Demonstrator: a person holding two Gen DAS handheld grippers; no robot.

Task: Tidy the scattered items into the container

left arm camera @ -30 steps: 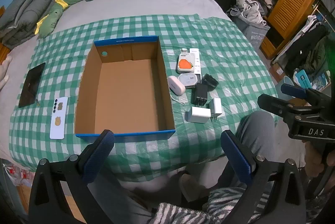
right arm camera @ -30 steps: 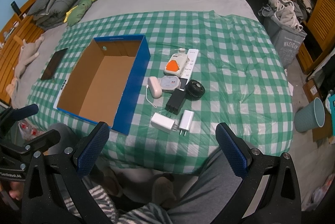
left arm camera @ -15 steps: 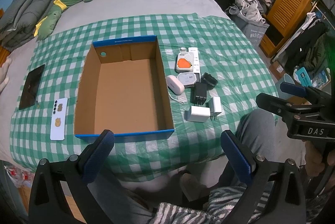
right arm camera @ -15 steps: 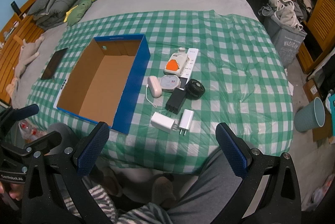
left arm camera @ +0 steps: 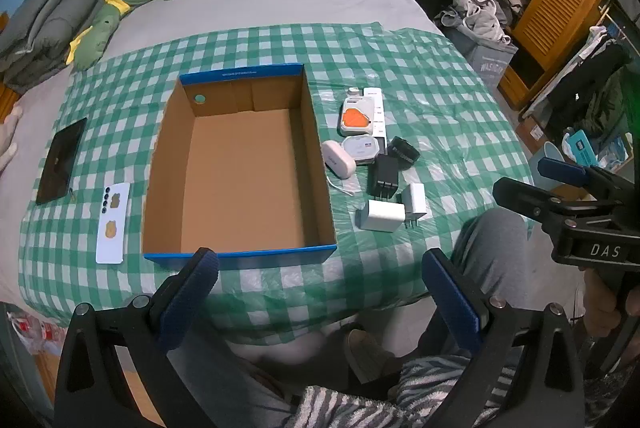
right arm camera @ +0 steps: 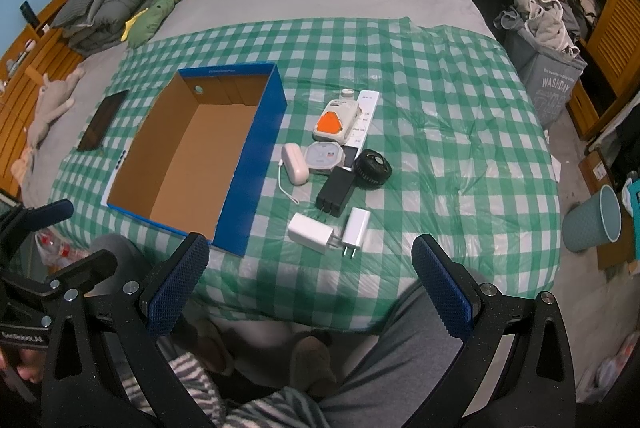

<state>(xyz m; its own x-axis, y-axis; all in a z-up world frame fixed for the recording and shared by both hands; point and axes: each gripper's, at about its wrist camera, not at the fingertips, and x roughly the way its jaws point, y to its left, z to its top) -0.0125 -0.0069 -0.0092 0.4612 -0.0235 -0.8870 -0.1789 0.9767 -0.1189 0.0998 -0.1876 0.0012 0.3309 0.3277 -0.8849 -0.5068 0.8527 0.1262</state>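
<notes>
We log the task as not yet begun: the cardboard box point(left arm camera: 240, 172) sits open on the green checked cloth point(right arm camera: 440, 116) spread over the bed, and its brown floor is bare in both views. All the scattered items lie in a loose cluster just beside the box's right wall. Nearest us are two white chargers point(right arm camera: 311, 228), touching at their plug ends; behind them lies a black charger point(right arm camera: 337, 191) with a round black disc point(right arm camera: 373, 168) next to it. Further back we see a white oval case point(right arm camera: 295, 169) with a thin cord, a flat round-cornered pack point(right arm camera: 324, 156), an orange-and-white device point(right arm camera: 335, 120) and a long white strip point(right arm camera: 362, 122) alongside it. On the box's other side lie a dark tablet point(left arm camera: 62, 160) and a white phone point(left arm camera: 113, 224); whether these belong to the tidy-up we cannot tell. The left gripper point(left arm camera: 320, 290) has its fingers wide apart and holds nothing, short of the bed's near edge. The right gripper point(right arm camera: 310, 284) is likewise spread and unloaded, facing the chargers. We judge every item remains to be moved, most likely beginning with the near white chargers.
</notes>
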